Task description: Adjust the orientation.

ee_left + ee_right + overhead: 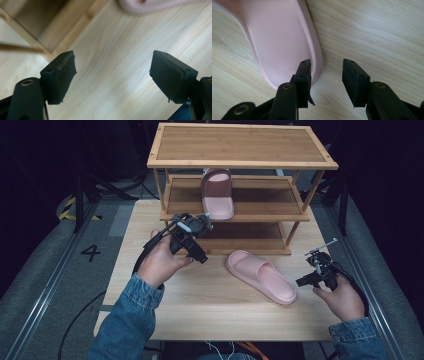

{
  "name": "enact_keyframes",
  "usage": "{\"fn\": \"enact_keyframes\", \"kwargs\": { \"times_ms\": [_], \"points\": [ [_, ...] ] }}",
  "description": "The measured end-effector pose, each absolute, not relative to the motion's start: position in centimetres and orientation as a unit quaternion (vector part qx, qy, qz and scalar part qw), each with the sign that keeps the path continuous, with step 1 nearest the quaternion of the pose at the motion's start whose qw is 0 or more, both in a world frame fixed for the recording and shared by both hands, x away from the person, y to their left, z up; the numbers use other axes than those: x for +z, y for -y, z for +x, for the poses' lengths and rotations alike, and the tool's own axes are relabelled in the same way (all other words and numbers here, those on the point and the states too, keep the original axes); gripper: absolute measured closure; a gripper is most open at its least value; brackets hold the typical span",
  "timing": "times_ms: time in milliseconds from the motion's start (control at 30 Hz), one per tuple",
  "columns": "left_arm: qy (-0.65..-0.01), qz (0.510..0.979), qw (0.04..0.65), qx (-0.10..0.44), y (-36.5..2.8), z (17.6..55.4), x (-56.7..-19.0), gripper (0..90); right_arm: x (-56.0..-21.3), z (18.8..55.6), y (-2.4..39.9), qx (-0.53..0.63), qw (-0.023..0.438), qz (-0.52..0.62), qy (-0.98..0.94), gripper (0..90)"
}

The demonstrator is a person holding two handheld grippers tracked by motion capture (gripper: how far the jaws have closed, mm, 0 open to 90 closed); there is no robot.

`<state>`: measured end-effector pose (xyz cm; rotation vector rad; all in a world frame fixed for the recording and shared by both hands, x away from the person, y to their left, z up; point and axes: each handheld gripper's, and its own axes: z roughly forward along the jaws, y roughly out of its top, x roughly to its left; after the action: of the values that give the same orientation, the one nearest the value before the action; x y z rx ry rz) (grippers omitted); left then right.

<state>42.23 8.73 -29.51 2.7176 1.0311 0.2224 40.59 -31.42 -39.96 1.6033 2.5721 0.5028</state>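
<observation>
Right gripper [325, 82] partly open, empty, astride the slipper's [261, 276] heel rim near the tabletop's [200, 305] right edge. Left gripper [112, 75] wide open, empty. Risk: thin rim slips free.

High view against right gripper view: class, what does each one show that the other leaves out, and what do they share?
High view alone: the wooden rack, a pink slipper on its middle shelf, both hands and the left tool. Right gripper view alone: the dotted texture of the insole and its own open jaws up close. Shared: the slipper on the table and the table.
</observation>
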Motion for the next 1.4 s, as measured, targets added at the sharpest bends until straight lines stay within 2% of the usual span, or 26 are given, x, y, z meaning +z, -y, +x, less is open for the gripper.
{"fn": "enact_keyframes", "kwargs": {
  "times_ms": [100,167,267,333,400,467,533,767,1000,1133,1400],
  "points": [
    [-0.365,0.922,0.122,0.051,-9.7,41.9,-31.4,17.8,-40.0,40.8,30.9,0.166,0.037,0.516,-0.840,58.9],
    [-0.371,0.919,0.132,0.010,-10.2,41.5,-33.1,16.6,-40.1,40.9,30.6,0.163,0.045,0.506,-0.846,58.1],
    [-0.363,0.923,0.126,-0.014,-10.3,41.2,-34.3,19.0,-40.5,41.1,30.6,0.158,0.047,0.507,-0.846,58.1],
    [-0.356,0.929,0.103,-0.012,-10.0,41.4,-35.0,22.6,-40.7,41.1,30.5,0.154,0.049,0.510,-0.845,58.4],
    [-0.356,0.929,0.100,-0.009,-10.0,41.4,-35.8,15.6,-41.0,41.2,30.4,0.154,0.051,0.504,-0.849,59.0],
    [-0.344,0.932,0.109,-0.026,-10.0,41.6,-36.5,18.4,-41.3,41.3,30.3,0.150,0.047,0.508,-0.847,60.9],
    [-0.353,0.929,0.106,-0.036,-9.9,41.7,-37.3,16.3,-41.4,41.3,30.2,0.152,0.050,0.502,-0.850,63.2],
    [-0.369,0.925,0.086,-0.016,-9.9,42.4,-39.2,17.6,-41.8,41.4,29.6,0.150,0.054,0.490,-0.857,72.0],
    [-0.383,0.919,0.091,-0.014,-10.1,42.4,-39.2,17.3,-42.1,41.6,30.1,0.159,0.044,0.496,-0.852,74.5],
    [-0.387,0.917,0.092,-0.014,-10.4,42.5,-39.2,17.2,-41.9,41.5,30.1,0.153,0.072,0.499,-0.850,76.2],
    [-0.386,0.918,0.088,-0.015,-10.5,42.6,-39.5,17.2,-42.7,41.7,29.9,0.139,0.068,0.500,-0.852,75.8]
  ]
}}
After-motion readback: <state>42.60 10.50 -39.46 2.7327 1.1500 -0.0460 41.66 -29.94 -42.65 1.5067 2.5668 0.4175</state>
